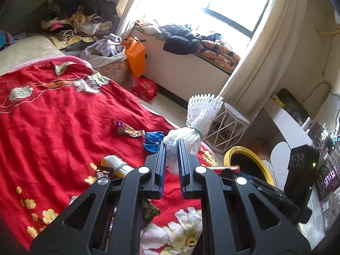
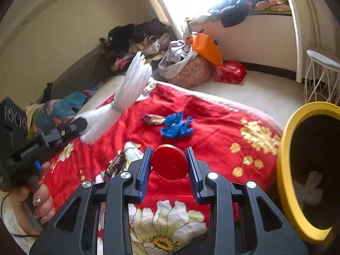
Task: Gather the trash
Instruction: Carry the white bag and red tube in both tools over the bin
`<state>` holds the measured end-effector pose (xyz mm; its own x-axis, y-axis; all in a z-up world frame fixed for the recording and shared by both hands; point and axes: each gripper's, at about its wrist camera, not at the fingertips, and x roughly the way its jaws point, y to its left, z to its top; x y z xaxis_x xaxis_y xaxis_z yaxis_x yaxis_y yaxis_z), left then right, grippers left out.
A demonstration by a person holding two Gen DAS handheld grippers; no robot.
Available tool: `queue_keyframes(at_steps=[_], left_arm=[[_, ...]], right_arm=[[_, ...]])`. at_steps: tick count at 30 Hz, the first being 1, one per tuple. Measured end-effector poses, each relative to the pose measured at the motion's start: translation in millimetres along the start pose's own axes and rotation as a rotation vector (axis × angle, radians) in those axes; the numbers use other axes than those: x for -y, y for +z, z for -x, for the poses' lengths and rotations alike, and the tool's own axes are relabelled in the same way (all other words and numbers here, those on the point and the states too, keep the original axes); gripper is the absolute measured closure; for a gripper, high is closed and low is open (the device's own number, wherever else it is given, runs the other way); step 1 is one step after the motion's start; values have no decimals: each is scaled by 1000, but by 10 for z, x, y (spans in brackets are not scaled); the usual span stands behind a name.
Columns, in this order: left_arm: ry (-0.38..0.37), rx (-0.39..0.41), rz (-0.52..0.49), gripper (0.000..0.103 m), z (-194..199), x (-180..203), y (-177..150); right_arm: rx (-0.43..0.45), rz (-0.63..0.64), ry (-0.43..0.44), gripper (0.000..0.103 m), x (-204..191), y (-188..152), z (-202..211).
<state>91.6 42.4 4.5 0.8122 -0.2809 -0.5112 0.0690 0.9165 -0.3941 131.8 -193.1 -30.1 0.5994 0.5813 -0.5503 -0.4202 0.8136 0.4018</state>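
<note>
A: Trash is being carried in both grippers. A white foam net [image 1: 192, 137], tied with a green band, is clamped between the pads of the left gripper [image 1: 171, 148] and sticks out ahead of its tips. A red round lid [image 2: 170, 162] is pinched between the pads of the right gripper [image 2: 169, 159].

B: Which step is in hand?

A: The carry to the bin, it is judged. The yellow-rimmed bin [image 2: 284, 170] is seen just to the right of the right gripper, its mouth tilted toward it; something white already lies inside.

B: What is called for next?

A: The lid should be swung right over the rim and only then let go. The net, held to the left of the other gripper and above the red bedspread [image 1: 63, 116], must be brought across to the same opening.

B: And what is left?

A: At least 2 pieces lie ahead of the grippers on the bedspread: a blue glove [image 2: 177, 125] and a foil wrapper [image 2: 153, 119] touching it. More wrappers lie nearer the tips.
</note>
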Motion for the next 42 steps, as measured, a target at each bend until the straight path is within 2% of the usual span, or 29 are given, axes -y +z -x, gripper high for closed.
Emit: queue_keyframes(at_steps=[17, 42], left_arm=[[-67, -33, -78, 96, -114, 398, -67], [-153, -103, -202, 96, -439, 1091, -267]], right_arm=[[122, -135, -94, 73, 592, 147, 512], [265, -311, -252, 73, 1405, 68, 1128]])
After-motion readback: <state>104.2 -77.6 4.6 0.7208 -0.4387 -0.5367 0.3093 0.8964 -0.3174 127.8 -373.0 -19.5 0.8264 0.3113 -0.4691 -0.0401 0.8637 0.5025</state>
